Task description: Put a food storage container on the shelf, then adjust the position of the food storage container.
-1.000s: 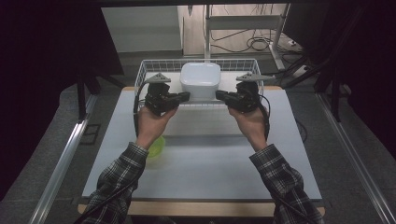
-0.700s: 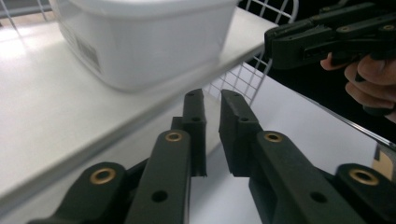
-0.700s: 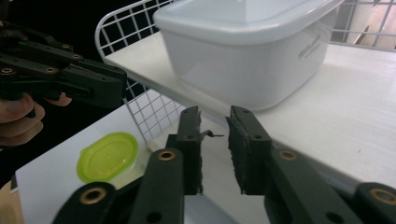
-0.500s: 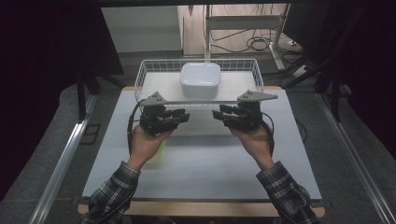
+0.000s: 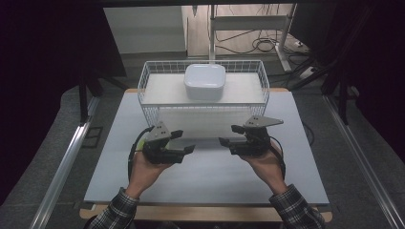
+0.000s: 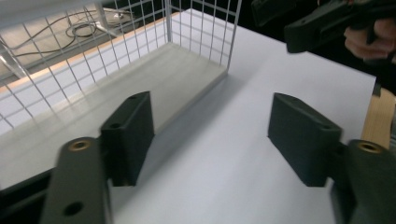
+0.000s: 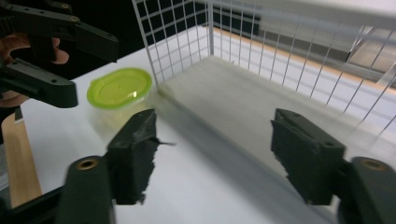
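1. The left claw (image 5: 184, 149) and the right claw (image 5: 228, 143) have both drawn back from the white wire basket (image 5: 153, 81) toward six o'clock within the last second; each now hovers over the pale tabletop (image 5: 210, 181), jaws spread wide and empty.
2. The glossy white rounded-square plastic container (image 5: 205, 81) sits inside the basket at twelve o'clock, released, so the placing step looks finished.
3. The basket is thin gridded wire with a flat, matte floor.
4. A translucent lime-green oval plastic lid (image 7: 119, 87) lies on the tabletop just beside the basket's corner, probably the next thing to fetch.
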Action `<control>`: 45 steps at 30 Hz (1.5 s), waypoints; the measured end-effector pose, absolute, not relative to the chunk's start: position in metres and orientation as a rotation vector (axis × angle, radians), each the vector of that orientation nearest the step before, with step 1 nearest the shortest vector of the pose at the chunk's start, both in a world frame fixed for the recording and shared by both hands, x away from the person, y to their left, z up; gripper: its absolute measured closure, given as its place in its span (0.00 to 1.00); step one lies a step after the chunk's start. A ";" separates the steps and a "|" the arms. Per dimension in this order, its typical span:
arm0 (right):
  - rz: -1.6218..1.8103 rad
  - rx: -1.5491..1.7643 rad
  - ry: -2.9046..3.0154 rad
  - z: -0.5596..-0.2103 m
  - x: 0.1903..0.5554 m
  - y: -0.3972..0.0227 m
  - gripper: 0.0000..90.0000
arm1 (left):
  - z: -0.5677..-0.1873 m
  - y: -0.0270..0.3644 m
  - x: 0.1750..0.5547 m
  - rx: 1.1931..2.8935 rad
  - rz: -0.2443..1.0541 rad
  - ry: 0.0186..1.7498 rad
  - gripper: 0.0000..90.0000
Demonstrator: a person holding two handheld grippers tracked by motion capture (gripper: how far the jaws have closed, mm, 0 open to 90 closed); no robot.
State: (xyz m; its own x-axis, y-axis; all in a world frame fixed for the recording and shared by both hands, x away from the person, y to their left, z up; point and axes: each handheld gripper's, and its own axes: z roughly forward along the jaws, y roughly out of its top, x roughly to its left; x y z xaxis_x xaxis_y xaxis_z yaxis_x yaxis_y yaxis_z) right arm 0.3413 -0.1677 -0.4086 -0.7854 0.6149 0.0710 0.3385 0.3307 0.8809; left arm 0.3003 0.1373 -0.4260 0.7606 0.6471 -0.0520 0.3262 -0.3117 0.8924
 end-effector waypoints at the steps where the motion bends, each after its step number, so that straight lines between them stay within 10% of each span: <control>1: 1.440 0.866 2.320 -0.411 0.340 -0.169 0.30 | -0.429 0.138 0.299 1.933 0.379 0.743 0.29; 16: 1.421 0.910 2.353 -0.455 0.323 -0.189 0.09 | -0.467 0.155 0.267 1.905 0.406 0.809 0.06; 45: 1.322 0.901 2.468 -0.496 0.302 -0.201 0.07 | -0.503 0.169 0.252 2.023 0.391 0.868 0.06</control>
